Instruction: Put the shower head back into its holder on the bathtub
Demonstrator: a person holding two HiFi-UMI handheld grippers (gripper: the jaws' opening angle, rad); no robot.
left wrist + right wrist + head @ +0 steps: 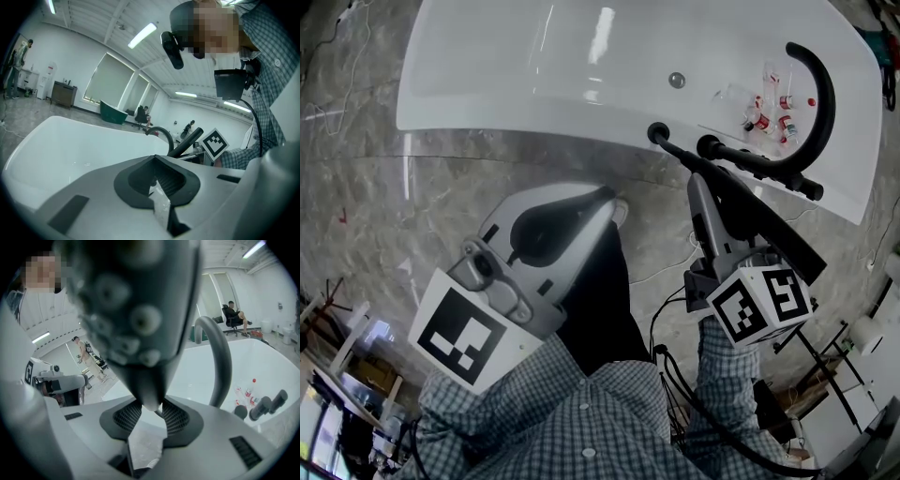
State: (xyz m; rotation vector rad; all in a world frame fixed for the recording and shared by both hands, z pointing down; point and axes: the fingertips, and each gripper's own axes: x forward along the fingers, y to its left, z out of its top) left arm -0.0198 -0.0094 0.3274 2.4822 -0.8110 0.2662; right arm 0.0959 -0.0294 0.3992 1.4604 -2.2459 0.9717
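Right gripper [149,411] clenched on black shower head [748,208], whose far end is at the holder [657,133] on the white bathtub [534,75] rim. Left gripper [157,187] closed, empty. Print on red-capped bottles [773,117] illegible.

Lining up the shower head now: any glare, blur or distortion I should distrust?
Head view: ceiling-light glare streaks the bathtub, otherwise sharp. Right gripper view: the shower head looms close and blurred, blocking much. Left gripper view: fisheye-curved, dark corners.

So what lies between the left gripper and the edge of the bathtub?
Nothing but bare grey marble floor, as the head view shows. The left gripper, jaws together and empty, stops short of the bathtub rim.
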